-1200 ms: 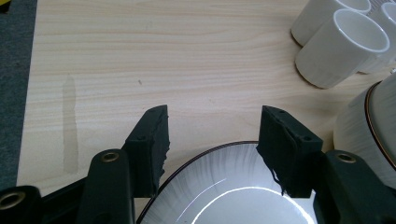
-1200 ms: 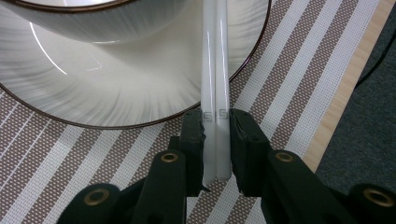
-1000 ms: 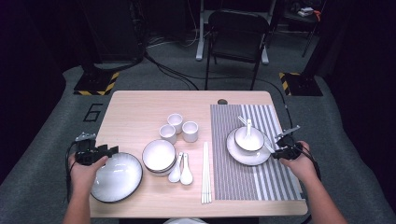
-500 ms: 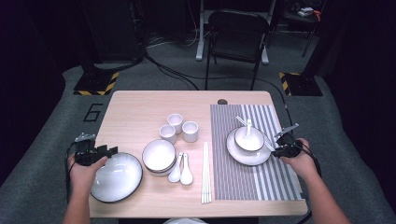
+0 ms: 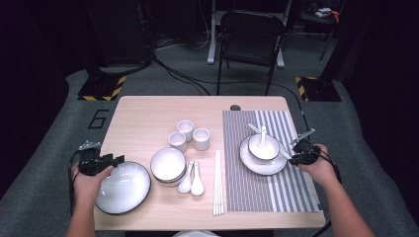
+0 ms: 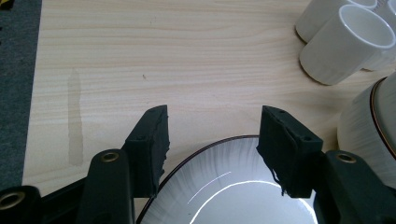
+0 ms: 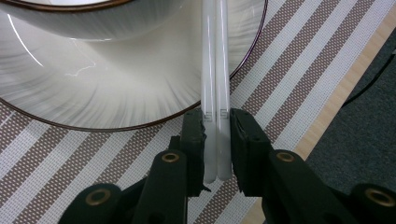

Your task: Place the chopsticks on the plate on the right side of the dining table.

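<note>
Right now my right claw (image 7: 217, 140), low centre of the right gripper view, is clamped on a pair of white chopsticks (image 7: 215, 70). Both pads press their near ends, jaws nearly together. The sticks run straight up the frame, over the rim of the white plate (image 7: 116, 88) w/ a dark edge, which sits on the striped placemat (image 7: 289, 79). In the high view that claw (image 5: 302, 157) is at the right of the surface (image 5: 148, 113), touching the plate's right side; a bowl (image 5: 263, 146) w/ a spoon sits on the plate.

My left claw (image 6: 212, 140) stands wide open, nothing held, its jaws either side of the far rim of the big plate (image 6: 224, 186) at lower left. White cups (image 6: 343, 44) are at upper right of that view.
</note>
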Tool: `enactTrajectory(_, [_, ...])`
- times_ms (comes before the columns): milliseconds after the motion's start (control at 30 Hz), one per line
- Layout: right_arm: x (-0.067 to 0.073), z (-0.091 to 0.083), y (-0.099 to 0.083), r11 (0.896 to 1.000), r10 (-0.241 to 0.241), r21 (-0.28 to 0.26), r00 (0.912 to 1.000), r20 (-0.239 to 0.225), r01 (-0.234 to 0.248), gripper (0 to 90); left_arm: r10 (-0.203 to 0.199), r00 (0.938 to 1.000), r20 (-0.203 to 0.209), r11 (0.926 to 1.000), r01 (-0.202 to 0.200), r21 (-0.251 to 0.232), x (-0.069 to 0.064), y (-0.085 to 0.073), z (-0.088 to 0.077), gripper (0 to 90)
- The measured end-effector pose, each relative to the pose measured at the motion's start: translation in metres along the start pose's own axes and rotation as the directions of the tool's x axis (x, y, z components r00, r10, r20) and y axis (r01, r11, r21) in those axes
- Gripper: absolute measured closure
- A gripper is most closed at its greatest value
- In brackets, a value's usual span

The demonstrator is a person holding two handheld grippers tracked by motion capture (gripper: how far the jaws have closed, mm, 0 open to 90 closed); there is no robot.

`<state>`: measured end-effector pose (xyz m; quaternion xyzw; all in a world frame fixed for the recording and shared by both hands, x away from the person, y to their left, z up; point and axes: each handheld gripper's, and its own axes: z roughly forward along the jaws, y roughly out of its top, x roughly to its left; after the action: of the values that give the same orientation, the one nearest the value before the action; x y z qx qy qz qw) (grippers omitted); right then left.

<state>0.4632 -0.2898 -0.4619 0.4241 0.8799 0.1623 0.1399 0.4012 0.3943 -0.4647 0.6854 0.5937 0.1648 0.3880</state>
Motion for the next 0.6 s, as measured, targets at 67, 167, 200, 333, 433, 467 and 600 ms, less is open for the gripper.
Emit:
enactTrajectory(67, [-0.0001,0.0004,0.0004,1.0,-0.002,0.0,1.0,0.003,0.002,76.2,0.0,1.0,-0.001,1.0,0.0,0.001,0.0001,-0.0002,0.0001,43.2])
enactTrajectory(167, [-0.0014,0.0005,0.0014,1.0,-0.012,0.004,0.9999,0.005,0.012,76.2,-0.004,1.0,0.001,1.0,0.004,-0.003,0.0005,-0.0007,0.0004,43.2])
enactTrajectory(200, [-0.0021,0.0008,0.0017,1.0,-0.019,0.004,0.9998,0.008,0.019,76.2,-0.004,1.0,-0.001,1.0,0.004,-0.002,0.0006,-0.0008,0.0005,43.2])
enactTrajectory(333, [-0.0036,0.0013,0.0038,1.0,-0.024,0.006,0.9997,0.009,0.023,76.2,-0.005,1.0,-0.001,1.0,0.005,-0.005,0.0011,-0.0011,-0.0001,43.2])
enactTrajectory(433, [-0.005,0.0019,0.0054,0.999,-0.033,0.006,0.9993,0.016,0.033,76.2,-0.006,1.0,0.0,1.0,0.006,-0.004,0.0011,-0.0014,-0.0003,43.2])
enactTrajectory(467, [-0.0055,0.0021,0.0058,0.999,-0.037,0.006,0.9993,0.011,0.037,76.2,-0.005,1.0,0.0,1.0,0.005,-0.003,0.0013,-0.0014,-0.0004,43.2])
enactTrajectory(600, [-0.0078,0.0026,0.0071,0.999,-0.052,0.008,0.9986,0.014,0.052,76.2,-0.007,1.0,-0.001,1.0,0.007,-0.006,0.0017,-0.0019,-0.0012,43.2])
